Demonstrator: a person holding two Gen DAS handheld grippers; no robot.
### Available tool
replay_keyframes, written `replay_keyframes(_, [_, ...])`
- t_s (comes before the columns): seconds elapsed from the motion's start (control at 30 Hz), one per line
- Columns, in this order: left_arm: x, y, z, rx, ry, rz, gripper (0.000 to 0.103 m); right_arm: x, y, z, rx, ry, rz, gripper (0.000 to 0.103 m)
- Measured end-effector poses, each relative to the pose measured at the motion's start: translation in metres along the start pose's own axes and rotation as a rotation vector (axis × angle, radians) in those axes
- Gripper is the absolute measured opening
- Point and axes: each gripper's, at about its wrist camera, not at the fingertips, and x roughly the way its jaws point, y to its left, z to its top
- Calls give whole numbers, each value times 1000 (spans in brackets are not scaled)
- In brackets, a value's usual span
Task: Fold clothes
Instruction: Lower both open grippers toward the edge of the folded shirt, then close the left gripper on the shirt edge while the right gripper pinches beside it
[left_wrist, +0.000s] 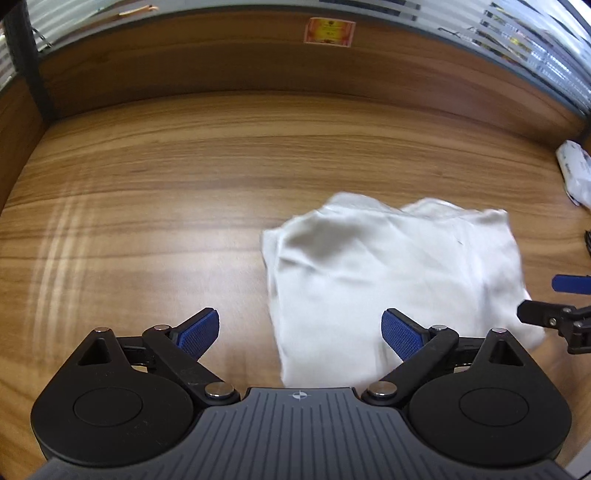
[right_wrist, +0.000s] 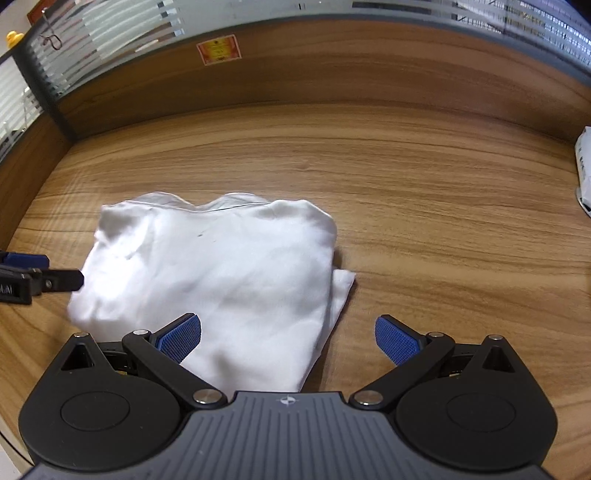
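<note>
A white garment lies folded in a rough rectangle on the wooden table. My left gripper is open over the garment's near left edge, its blue pads wide apart and pressing on nothing. In the right wrist view the same garment fills the left half, with a loose flap sticking out at its right side. My right gripper is open above the garment's near right corner. Each gripper shows at the edge of the other's view: the right gripper and the left gripper, both beside the cloth.
A white packet lies at the table's far right. A wooden partition with a red and yellow sticker runs along the back, frosted glass above it. Bare wood stretches left of and behind the garment.
</note>
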Motion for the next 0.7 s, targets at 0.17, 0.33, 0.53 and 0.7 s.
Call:
replay_keyframes(0.17, [16, 5, 14, 60, -18, -33, 86, 12, -4, 5, -8, -12, 2, 102])
replay_keyframes(0.33, [35, 7, 23, 109, -12, -63, 76, 19, -4, 8, -6, -15, 8, 102])
replay_keyframes(0.53, [49, 11, 30, 121, -4, -94, 75, 26, 2, 12, -45, -16, -1, 102])
replay_keyframes(0.7, [56, 16, 31, 107, 24, -141, 67, 30, 1, 13, -56, -14, -3, 102])
